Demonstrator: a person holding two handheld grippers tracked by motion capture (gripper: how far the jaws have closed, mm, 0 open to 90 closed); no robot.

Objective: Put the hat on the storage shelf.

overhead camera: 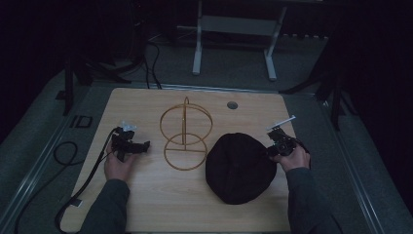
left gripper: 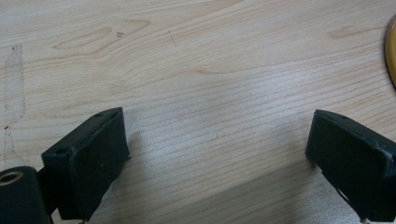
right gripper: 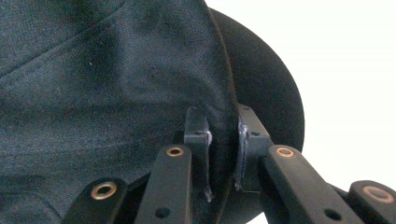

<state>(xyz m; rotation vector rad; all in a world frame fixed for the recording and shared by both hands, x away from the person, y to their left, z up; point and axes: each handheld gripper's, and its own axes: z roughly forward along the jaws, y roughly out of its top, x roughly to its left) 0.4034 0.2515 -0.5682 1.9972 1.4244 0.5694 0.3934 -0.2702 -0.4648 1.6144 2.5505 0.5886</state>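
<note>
A black cap (overhead camera: 238, 168) lies on the wooden table (overhead camera: 146, 209), right of the middle. My right gripper (overhead camera: 271, 152) is at its right edge, shut on the cap's fabric. In the right gripper view the two jaws pinch a fold of the dark cloth (right gripper: 223, 154), with the cap's crown (right gripper: 93, 79) spread to the left. A gold wire stand (overhead camera: 185, 134) made of rings on a post rises at the table's middle. My left gripper (overhead camera: 144, 146) rests on the table left of the stand, open; bare wood (left gripper: 219, 140) lies between its jaws.
A small round grommet (overhead camera: 232, 105) sits in the table near its far edge. Cables (overhead camera: 65, 156) trail off the left side onto the floor. A white metal frame (overhead camera: 234, 44) stands beyond the table. The gold ring's edge (left gripper: 391, 51) shows at the right of the left gripper view.
</note>
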